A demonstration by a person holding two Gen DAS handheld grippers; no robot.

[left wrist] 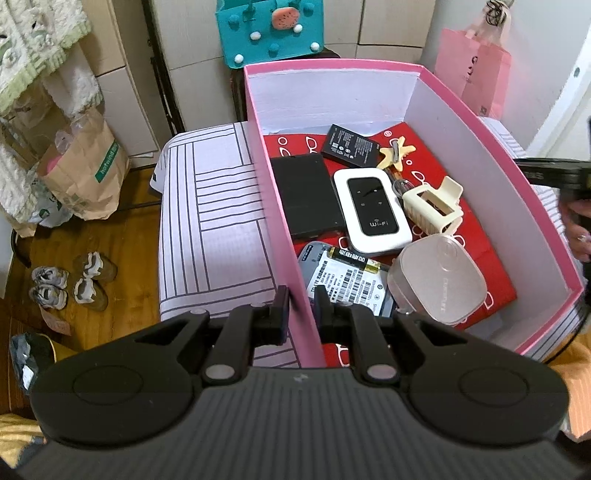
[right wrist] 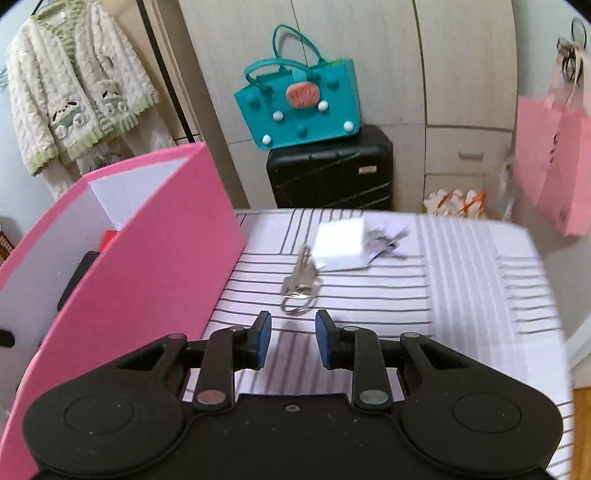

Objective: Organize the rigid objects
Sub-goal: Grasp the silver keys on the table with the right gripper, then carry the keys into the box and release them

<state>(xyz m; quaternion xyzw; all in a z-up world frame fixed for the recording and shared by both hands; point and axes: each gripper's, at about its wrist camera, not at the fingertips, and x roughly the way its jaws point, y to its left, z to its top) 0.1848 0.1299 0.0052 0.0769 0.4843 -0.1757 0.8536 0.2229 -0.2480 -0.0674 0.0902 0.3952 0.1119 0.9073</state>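
Centre of right-wrist frame, keys (right wrist: pixel 301 286) lie on striped cloth (right wrist: pixel 443 295), just past the empty, spread right gripper (right wrist: pixel 293 334). Left gripper (left wrist: pixel 302 314) pinches box (left wrist: pixel 280 206) wall. Risk: flat keys skid, fingers snag cloth.

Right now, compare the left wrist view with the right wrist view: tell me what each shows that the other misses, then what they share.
Only the left wrist view shows the box's contents: a Wi-Fi router, a black case, a battery, a cream clip, a beige pod, plus shoes on the floor. The left gripper has its jaws astride the box wall.

Only the right wrist view shows keys and a white cube on the striped cloth, a black suitcase and a cardigan. The right gripper is open, holding nothing.

Both show the pink box, striped cloth and teal bag.
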